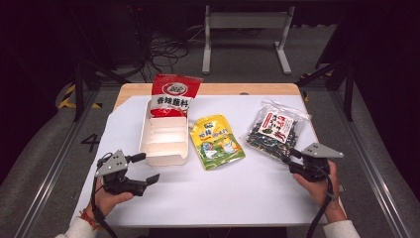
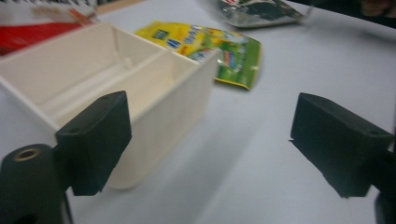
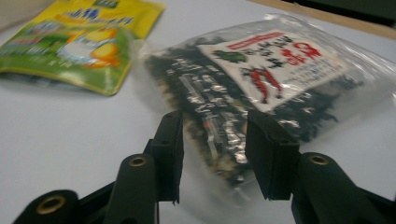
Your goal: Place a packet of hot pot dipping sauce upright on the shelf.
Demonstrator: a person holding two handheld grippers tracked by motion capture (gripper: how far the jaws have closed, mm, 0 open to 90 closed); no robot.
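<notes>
A white divided box (image 1: pixel 163 148) stands left of centre on the white table, and a red snack bag (image 1: pixel 173 94) leans into its far end. To its right a yellow-green pouch (image 1: pixel 217 141) lies flat. A clear bag of dark snacks (image 1: pixel 275 129) lies farther right. My left gripper (image 1: pixel 147 167) is wide open just in front of the box (image 2: pixel 163 107), with nothing between its fingers (image 2: pixel 210 135). My right gripper (image 1: pixel 291 159) is at the clear bag's near corner. Its jaws (image 3: pixel 212 154) stand apart on either side of the bag's edge (image 3: pixel 261 74) without pressing on it.
The white tabletop (image 1: pixel 223 193) has bare room along its front, between the two hands. A wooden strip (image 1: pixel 223 89) shows at the far edge. Beyond it on the floor are a white frame stand (image 1: pixel 245 34) and loose cables (image 1: pixel 163 49). Dark stand legs (image 1: pixel 341 74) flank the table.
</notes>
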